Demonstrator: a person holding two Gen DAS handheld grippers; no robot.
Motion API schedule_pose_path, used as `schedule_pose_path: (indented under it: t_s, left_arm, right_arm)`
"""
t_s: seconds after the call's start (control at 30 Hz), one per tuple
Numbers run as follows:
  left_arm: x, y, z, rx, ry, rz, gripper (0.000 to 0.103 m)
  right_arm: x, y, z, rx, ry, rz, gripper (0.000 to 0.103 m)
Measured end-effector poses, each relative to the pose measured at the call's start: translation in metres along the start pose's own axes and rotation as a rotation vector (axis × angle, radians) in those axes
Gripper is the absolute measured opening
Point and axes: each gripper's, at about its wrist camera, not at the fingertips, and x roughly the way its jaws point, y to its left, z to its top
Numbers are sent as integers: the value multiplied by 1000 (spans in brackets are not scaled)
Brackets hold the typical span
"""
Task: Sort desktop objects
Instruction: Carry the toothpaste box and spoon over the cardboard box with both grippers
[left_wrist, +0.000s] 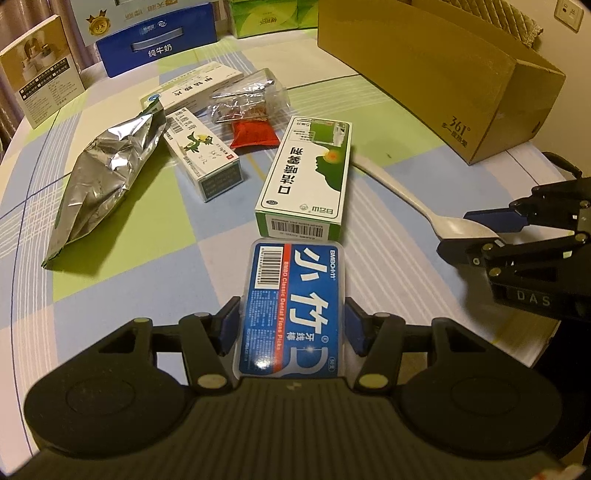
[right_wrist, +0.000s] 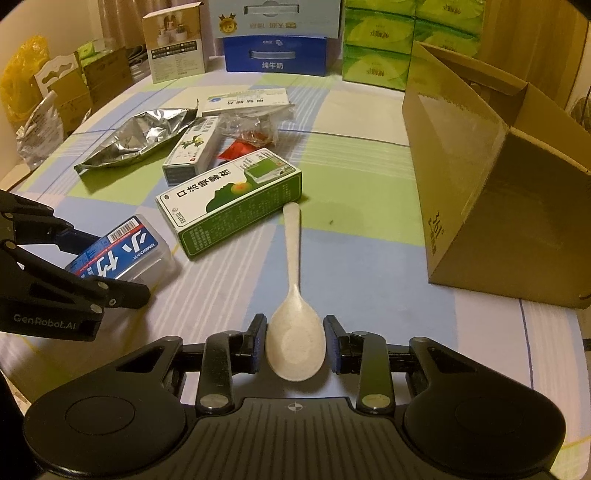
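Note:
A clear floss-pick box with a blue label (left_wrist: 291, 291) lies on the checked tablecloth (left_wrist: 388, 280). My left gripper (left_wrist: 291, 309) is shut on it, its blue pads pressing the two long sides. The right wrist view shows the same box (right_wrist: 123, 249) between the left gripper's fingers (right_wrist: 110, 264). A cream plastic spoon (right_wrist: 295, 343) lies with its handle pointing away toward a green and white medicine box (right_wrist: 229, 199). My right gripper (right_wrist: 295, 334) is shut on the spoon's bowl, also seen from the side in the left wrist view (left_wrist: 458, 232).
A foil pouch (left_wrist: 107, 166), a small dragon-print box (left_wrist: 203, 155), another medicine box (left_wrist: 192, 85) and a clear packet over a red sachet (left_wrist: 251, 110) lie beyond. An open cardboard box (right_wrist: 498, 177) stands at the right. Milk cartons (right_wrist: 275, 55) and tissue packs (right_wrist: 376, 44) line the back.

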Motion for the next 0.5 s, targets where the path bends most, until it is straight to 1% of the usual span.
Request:
schedule_pose_path:
  t_s: [0.23, 0.5]
  left_arm:
    - [-6, -1, -1, -6, -3, -5, 51]
    - [-20, -1, 0, -23, -21, 1, 51]
  right_arm:
    - [-10, -1, 2, 15, -27, -2, 30]
    - [-34, -4, 5, 33, -63, -6, 30]
